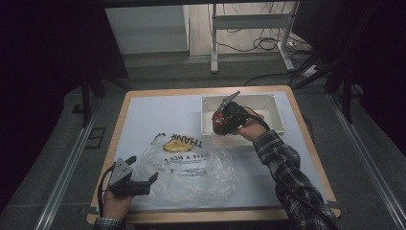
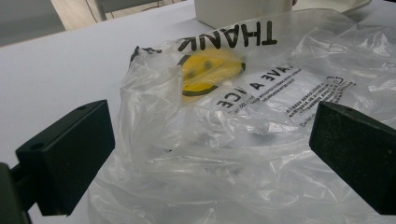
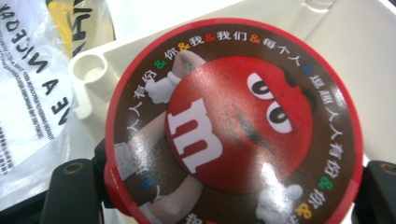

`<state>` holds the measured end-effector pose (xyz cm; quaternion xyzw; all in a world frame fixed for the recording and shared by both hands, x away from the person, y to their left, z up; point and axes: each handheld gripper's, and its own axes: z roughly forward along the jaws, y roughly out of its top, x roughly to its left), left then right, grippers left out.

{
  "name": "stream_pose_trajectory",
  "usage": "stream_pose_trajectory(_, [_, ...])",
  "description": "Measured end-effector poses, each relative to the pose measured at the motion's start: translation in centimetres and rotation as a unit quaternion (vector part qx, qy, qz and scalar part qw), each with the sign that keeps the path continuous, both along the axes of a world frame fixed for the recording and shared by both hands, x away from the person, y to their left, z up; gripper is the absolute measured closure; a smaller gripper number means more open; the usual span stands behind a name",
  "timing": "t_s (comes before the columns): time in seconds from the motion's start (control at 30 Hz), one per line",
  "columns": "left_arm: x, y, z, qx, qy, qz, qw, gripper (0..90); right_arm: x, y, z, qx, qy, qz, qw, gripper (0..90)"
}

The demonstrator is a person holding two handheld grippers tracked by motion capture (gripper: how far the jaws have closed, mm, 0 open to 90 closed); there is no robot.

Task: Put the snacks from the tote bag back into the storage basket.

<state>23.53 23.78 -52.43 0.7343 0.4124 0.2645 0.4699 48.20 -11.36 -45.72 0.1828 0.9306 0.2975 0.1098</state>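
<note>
Looking down from the high view, you hold your right gripper over the near-left corner of the white bin with a red candy tin in it, while your left gripper rests at the near-left edge of the clear plastic bag on the tabletop. In the left gripper view, your fingers stand wide apart, gripping nothing, the crumpled bag lying between them. In the right gripper view, your fingers are clamped on the tin's sides, its lid facing the camera above the bin's corner.
</note>
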Motion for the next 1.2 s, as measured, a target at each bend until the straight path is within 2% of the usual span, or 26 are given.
stream_pose_trajectory(0.37, [0.0,0.0,0.0,-0.001,0.000,0.000,1.0000,0.1,1.0,0.5,-0.4,-0.002,0.003,-0.003,1.0000,25.7])
stream_pose_trajectory(1.2, [0.0,0.1,0.0,-0.003,-0.001,0.000,1.0000,0.1,2.8,1.5,-1.4,-0.009,0.008,0.013,0.9998,25.6])
